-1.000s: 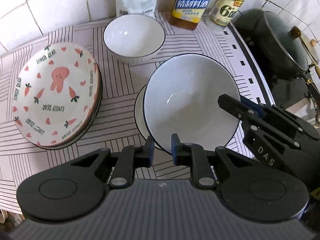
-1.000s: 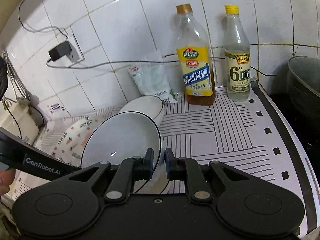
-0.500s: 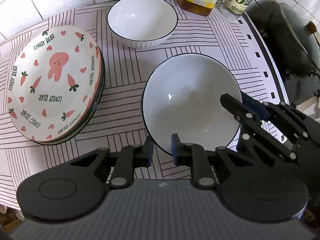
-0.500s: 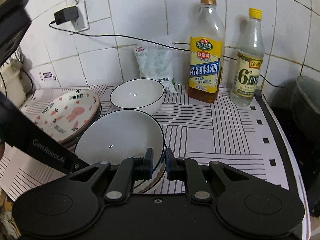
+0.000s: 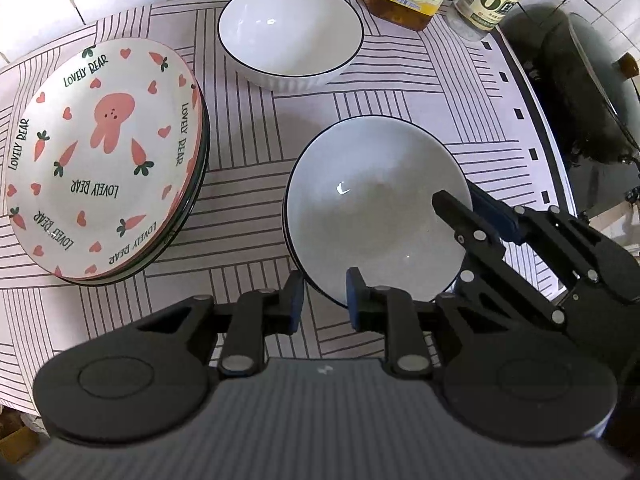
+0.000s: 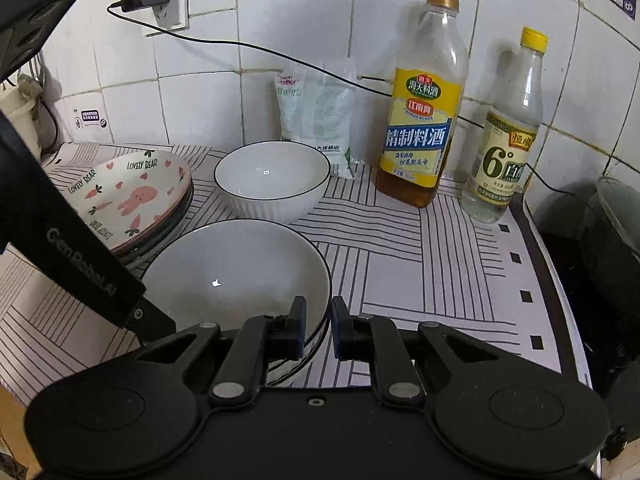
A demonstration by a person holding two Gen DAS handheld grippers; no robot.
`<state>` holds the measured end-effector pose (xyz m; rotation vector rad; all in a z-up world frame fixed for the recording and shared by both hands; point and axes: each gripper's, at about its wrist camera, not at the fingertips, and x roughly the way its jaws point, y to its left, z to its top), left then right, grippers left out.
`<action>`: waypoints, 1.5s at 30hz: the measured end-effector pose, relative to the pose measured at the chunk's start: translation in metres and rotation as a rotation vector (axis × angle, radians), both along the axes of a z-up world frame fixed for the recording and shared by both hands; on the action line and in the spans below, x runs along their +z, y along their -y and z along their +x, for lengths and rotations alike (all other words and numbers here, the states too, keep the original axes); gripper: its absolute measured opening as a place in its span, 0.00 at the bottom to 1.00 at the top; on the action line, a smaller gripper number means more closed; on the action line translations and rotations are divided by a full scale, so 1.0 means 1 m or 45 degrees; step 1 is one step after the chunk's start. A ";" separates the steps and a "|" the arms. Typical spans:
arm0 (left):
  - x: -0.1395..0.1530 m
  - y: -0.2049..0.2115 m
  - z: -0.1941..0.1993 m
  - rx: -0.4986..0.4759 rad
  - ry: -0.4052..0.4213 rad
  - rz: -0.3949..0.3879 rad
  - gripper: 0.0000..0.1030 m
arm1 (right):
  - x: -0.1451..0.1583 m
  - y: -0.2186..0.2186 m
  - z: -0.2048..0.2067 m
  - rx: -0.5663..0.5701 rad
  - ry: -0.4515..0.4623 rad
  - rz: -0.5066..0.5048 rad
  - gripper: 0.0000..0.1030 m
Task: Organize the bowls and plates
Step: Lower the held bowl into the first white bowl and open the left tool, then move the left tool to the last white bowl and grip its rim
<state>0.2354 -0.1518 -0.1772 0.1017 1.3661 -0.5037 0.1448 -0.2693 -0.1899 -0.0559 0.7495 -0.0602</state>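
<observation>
Bowl [image 5: 372, 208] rim between right tongs [image 6: 318, 328] (level), left tongs [image 5: 322, 300] apart

Near me: stacked plates [image 5: 376, 216] on the counter [image 5: 248, 184], my grippers at their rim
Left: pile of plates [image 5: 104, 160]
Behind: bowl [image 5: 290, 36]
Back wall: bag [image 6: 316, 120], two bottles [image 6: 424, 100] right of it

Matte black plastic two-finger grippers, both showing blue pads.
Left gripper [image 5: 322, 299] and right gripper [image 6: 318, 328] are showing silver pivot screws, round black hubs; white "GenRobot.AI" lettering showing on the left one's body.
</observation>
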 end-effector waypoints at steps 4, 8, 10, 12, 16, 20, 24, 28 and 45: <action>0.008 -0.007 0.002 0.010 -0.030 -0.042 0.20 | 0.013 0.006 0.001 -0.015 0.006 0.064 0.18; 0.027 -0.019 0.005 0.000 -0.017 -0.103 0.22 | 0.037 0.012 0.002 -0.028 0.047 0.161 0.21; 0.036 -0.026 0.008 -0.005 0.005 -0.129 0.23 | 0.047 0.013 0.007 -0.038 0.048 0.233 0.22; 0.046 -0.033 0.014 -0.011 0.034 -0.152 0.23 | 0.055 0.014 0.013 -0.045 0.038 0.301 0.24; 0.060 -0.045 0.028 -0.095 0.073 -0.192 0.23 | 0.067 0.013 0.024 -0.066 0.001 0.430 0.31; 0.066 -0.052 0.048 -0.134 0.137 -0.222 0.23 | 0.073 0.012 0.033 -0.078 -0.032 0.490 0.39; 0.067 -0.054 0.074 -0.146 0.190 -0.220 0.23 | 0.074 0.009 0.048 -0.129 -0.044 0.455 0.48; 0.060 -0.051 0.097 -0.167 0.257 -0.203 0.33 | 0.072 0.008 0.063 -0.163 -0.041 0.426 0.56; -0.002 -0.002 0.151 -0.284 0.433 0.024 0.50 | -0.004 0.061 0.149 -0.536 -0.244 0.891 0.58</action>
